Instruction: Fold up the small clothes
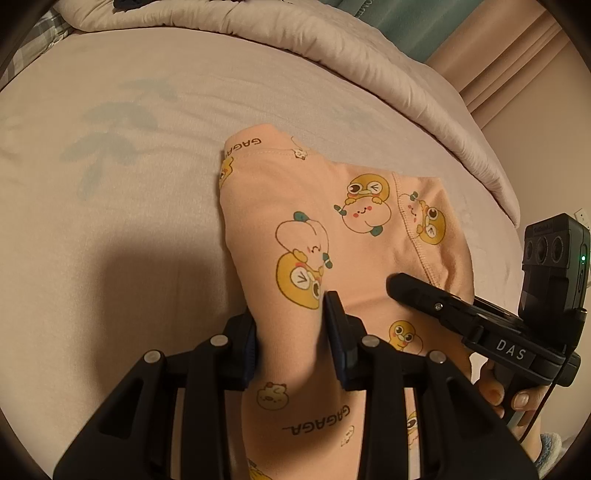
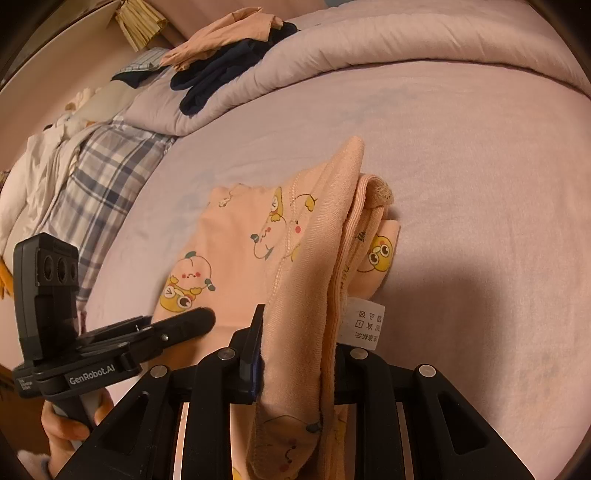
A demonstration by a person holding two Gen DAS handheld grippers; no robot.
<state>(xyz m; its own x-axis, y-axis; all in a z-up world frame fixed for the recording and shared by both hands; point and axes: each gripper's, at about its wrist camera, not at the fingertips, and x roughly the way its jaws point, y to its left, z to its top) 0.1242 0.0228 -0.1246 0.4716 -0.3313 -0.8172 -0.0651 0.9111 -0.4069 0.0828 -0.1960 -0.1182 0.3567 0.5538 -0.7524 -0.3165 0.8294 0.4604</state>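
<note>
No containers in view; 1 peach printed garment [image 1: 332, 229] on bed sheet [image 1: 110, 184], bunched fold pinched betw. pads of L gripper [image 1: 291, 332]. R gripper [image 2: 295, 354] clamped on garment's layered hem, care label [image 2: 364, 323] just R of its tip. Open sheet ahead of and L of L gripper; 1 duvet [image 1: 332, 62] along far edge, 1 clothes pile [image 2: 229, 48] atop it.

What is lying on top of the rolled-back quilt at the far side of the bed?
On the quilt lie a dark navy garment and a peach garment partly over it. Anything beneath them is covered.
</note>
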